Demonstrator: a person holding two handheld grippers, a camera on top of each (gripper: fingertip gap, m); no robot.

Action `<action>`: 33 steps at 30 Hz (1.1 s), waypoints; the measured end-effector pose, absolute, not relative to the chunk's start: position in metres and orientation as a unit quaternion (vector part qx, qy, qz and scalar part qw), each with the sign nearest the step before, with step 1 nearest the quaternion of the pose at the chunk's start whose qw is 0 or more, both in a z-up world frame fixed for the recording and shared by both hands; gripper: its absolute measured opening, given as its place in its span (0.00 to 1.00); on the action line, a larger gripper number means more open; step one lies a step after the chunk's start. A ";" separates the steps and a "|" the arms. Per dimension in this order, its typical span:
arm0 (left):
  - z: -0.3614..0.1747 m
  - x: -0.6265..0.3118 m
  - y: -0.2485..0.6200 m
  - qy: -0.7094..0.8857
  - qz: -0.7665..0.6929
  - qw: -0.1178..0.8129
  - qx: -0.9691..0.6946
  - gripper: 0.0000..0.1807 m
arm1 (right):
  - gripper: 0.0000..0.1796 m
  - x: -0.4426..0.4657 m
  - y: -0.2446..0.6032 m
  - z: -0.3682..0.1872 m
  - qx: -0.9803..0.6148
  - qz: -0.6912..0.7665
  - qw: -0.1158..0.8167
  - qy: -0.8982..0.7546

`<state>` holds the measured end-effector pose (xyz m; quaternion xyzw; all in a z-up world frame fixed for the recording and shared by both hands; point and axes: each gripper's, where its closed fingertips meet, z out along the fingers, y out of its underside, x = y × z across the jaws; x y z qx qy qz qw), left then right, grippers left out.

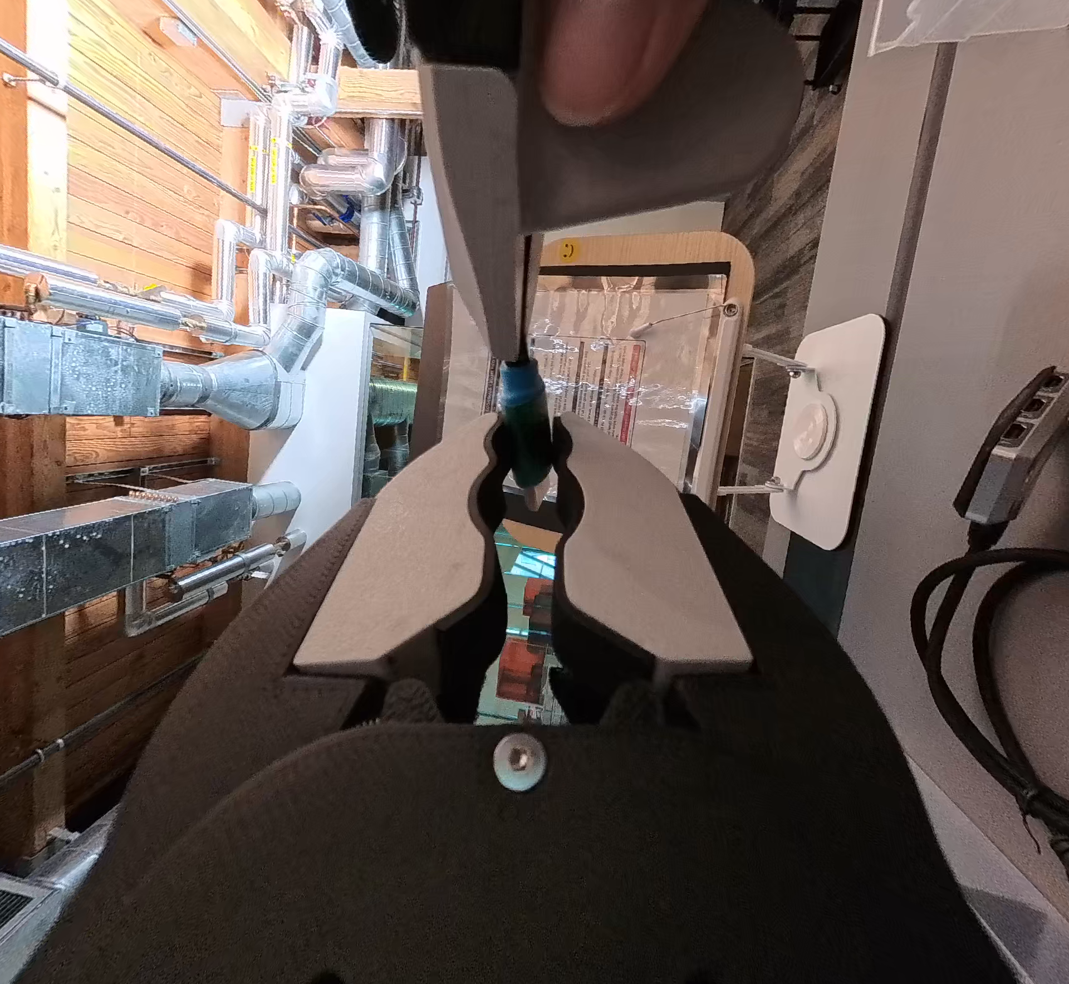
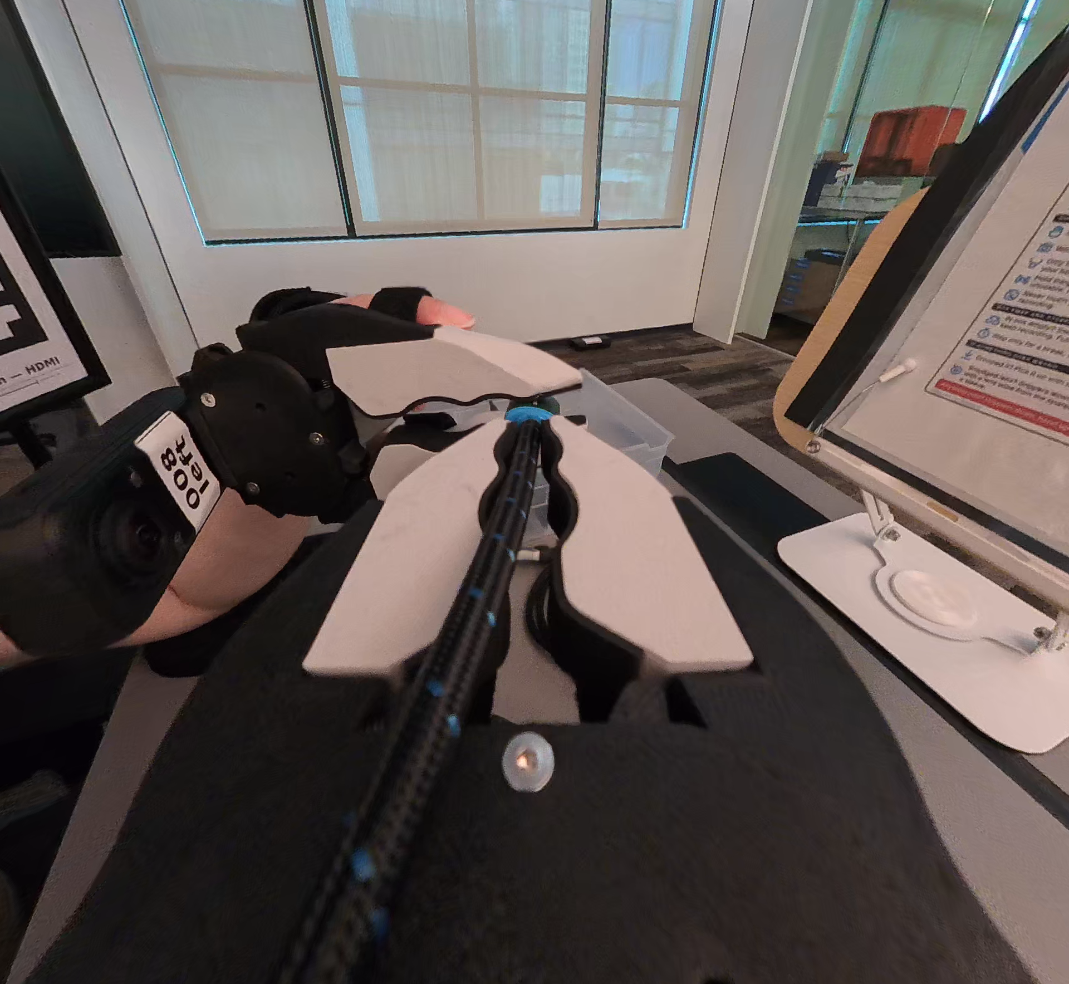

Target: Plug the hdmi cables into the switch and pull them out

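The left gripper [image 1: 526, 435], turned on its side, has its fingers closed narrowly on the blue-collared plug [image 1: 523, 424] of an HDMI cable [image 2: 463, 638]. The right gripper [image 2: 529, 424] meets it from the other side, its fingers pinching the same plug at the cable end, so both hold the connector in the air above the grey worktop [image 1: 983, 204]. The braided black cable with blue flecks runs back along the right gripper's body. The grey switch [image 1: 1018, 447] lies well apart on the worktop, beside a coil of black cable [image 1: 954, 638]. A sign on a white stand [image 2: 925, 626] is nearby.
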<state>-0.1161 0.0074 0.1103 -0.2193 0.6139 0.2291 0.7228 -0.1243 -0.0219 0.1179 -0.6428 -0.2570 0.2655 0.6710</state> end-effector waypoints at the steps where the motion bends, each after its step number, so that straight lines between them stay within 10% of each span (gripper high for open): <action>1: 0.109 -0.116 0.008 0.615 0.232 0.722 -0.219 0.07 | 0.04 -0.124 -0.021 0.117 -0.647 0.263 0.668 -0.257; 33: 0.106 -0.112 0.007 0.603 0.255 0.723 -0.221 0.08 | 0.04 -0.119 -0.018 0.111 -0.649 0.243 0.669 -0.269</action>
